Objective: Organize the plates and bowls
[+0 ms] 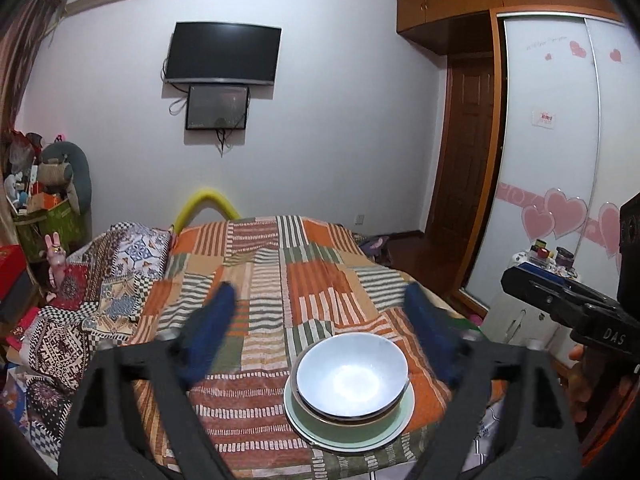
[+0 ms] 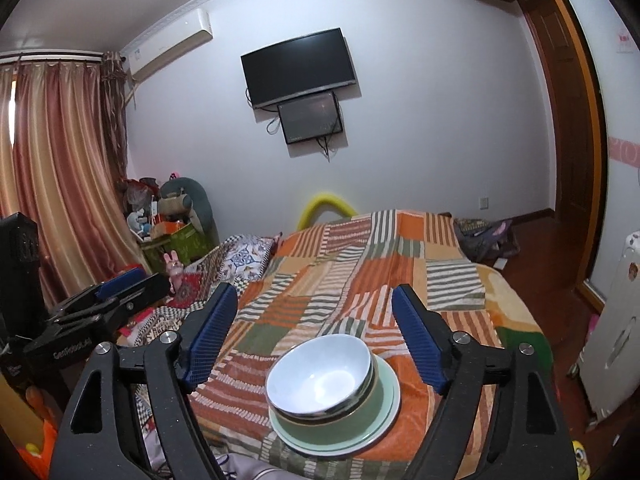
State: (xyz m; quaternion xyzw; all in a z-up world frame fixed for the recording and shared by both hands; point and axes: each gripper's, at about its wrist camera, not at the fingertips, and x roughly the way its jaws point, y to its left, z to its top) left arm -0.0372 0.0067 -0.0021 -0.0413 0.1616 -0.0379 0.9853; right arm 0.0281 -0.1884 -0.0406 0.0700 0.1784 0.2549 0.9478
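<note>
both claws, left claw (image 1: 320, 316) and right claw (image 2: 314, 320), gape wide and hold nothing above the pale blue glazed bowl (image 2: 320, 380), which is nested on the green plates (image 2: 380, 420) on the patchwork bed (image 2: 360, 260); stacking looks finished, so next comes finding any leftover dish.

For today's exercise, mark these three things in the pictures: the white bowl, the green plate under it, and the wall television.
white bowl (image 2: 316, 376), right wrist view, on its inner wall.
green plate (image 2: 386, 390), right wrist view, on its bare right rim.
television (image 1: 222, 52), left wrist view, on the middle of the dark screen.

A pale blue glazed bowl (image 2: 318, 374) is sitting over a green bowl (image 2: 340, 420) on a mint-green round plate (image 2: 384, 424), all showing against an orange, white and olive striped patchwork bedspread (image 2: 360, 264); red-gold striped curtains (image 2: 52, 152) are hanging
</note>
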